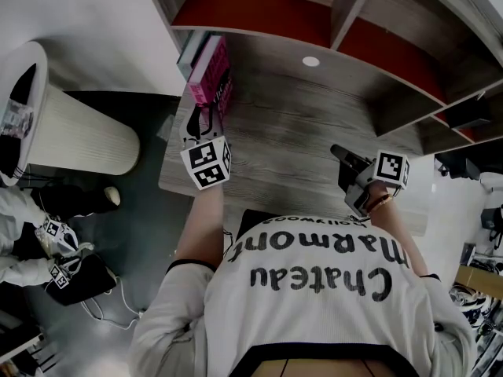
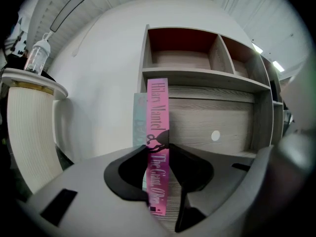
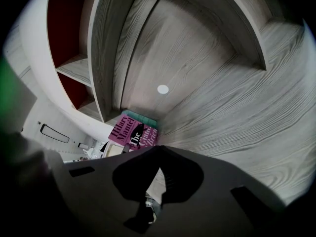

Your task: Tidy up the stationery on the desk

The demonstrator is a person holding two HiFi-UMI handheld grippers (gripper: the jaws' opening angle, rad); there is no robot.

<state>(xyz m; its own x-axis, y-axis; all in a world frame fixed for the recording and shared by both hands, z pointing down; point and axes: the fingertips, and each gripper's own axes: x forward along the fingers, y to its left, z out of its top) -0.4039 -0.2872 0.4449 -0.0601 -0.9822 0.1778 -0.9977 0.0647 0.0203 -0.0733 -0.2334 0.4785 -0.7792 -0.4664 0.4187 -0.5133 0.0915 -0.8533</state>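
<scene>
A pink paperback [image 1: 211, 71] stands upright at the desk's far left, against a thin teal book [image 1: 191, 53]. My left gripper [image 1: 203, 122] is shut on the pink book's spine. In the left gripper view the spine [image 2: 158, 107] runs up between the jaws of the left gripper [image 2: 159, 147], with the teal book [image 2: 139, 117] just behind it on the left. My right gripper [image 1: 339, 154] hovers over the right side of the desk [image 1: 299, 132]. Its jaws are shut with nothing in them. The right gripper [image 3: 159, 152] view shows the pink book [image 3: 129, 132] far off.
Shelf compartments with red back panels [image 1: 259, 14] rise behind the desk. A small white disc [image 1: 310, 61] lies near the back. A white ribbed cylinder [image 1: 78, 132] stands left of the desk, with a bottle [image 2: 37, 53] on top. Another person's hands [image 1: 55, 234] are at lower left.
</scene>
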